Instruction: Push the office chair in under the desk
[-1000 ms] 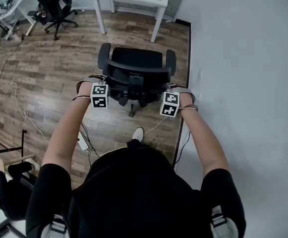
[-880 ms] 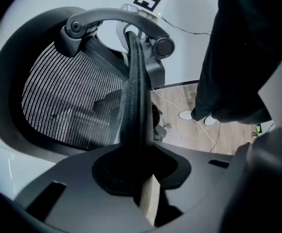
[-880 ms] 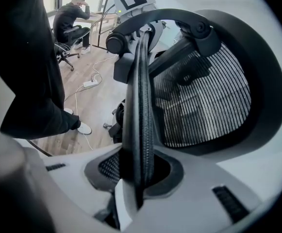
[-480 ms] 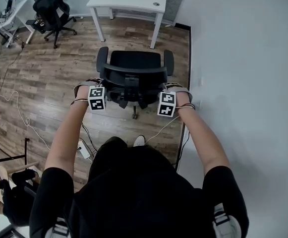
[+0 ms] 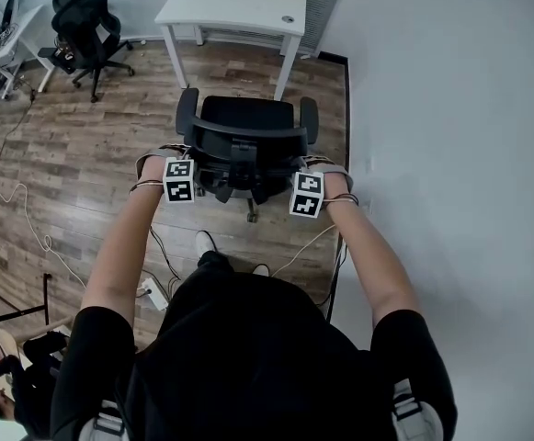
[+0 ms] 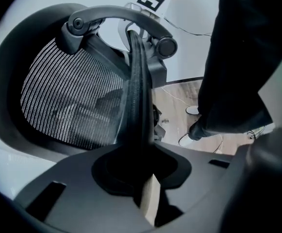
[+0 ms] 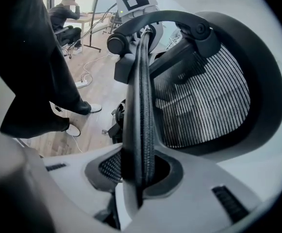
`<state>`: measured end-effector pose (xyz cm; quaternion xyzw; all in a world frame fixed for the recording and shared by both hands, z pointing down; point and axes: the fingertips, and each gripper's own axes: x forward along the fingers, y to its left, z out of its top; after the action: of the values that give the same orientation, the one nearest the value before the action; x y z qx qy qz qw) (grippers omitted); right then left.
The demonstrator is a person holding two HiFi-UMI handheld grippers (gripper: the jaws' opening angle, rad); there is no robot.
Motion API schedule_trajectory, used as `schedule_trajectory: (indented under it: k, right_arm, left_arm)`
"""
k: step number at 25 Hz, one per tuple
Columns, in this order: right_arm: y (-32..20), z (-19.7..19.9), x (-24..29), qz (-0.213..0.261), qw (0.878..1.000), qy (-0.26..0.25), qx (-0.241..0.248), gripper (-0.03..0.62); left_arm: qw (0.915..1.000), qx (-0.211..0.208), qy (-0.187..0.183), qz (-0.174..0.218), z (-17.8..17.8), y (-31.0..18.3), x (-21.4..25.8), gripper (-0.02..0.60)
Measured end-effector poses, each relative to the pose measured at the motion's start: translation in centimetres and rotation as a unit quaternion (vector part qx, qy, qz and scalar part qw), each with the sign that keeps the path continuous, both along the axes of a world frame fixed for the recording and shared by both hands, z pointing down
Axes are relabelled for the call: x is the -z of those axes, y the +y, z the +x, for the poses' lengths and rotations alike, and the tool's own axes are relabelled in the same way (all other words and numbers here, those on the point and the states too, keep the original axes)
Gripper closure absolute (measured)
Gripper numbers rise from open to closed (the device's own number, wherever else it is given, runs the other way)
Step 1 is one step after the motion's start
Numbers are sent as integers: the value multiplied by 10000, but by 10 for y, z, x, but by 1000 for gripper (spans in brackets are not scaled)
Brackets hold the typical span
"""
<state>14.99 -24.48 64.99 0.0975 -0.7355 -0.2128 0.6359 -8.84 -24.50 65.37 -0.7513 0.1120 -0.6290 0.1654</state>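
The office chair point(image 5: 245, 141) stands on the wood floor point(image 5: 73, 154) in the upper middle of the frame, seat facing the white desk point(image 5: 234, 7) at the top edge, near it but not yet under. The left gripper point(image 6: 141, 178) and right gripper point(image 7: 138, 178) each have fingers clamped on a side edge of the mesh backrest, level with each other. The desk lies straight ahead; the chair sits slightly right of its leg gap, so the push likely needs a small leftward steer.
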Motion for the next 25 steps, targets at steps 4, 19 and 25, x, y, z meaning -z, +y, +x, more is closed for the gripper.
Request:
schedule_trajectory:
  k: [4,19,25]
  right_arm:
    - [-23,-21,2,3,9999,-14,-107,513]
    - [-82,-84,-1,20,9990,-12,-440,513]
    - [-103,-106,-3,53,9982,-29,-590,513]
  left_arm:
    - [9999,-112,-7,24,-20,-28,3,509]
    - [9991,-434,-17,28,-83,-102,0,509]
    - [9984,-571,-21,56,-104,-130,-2,509]
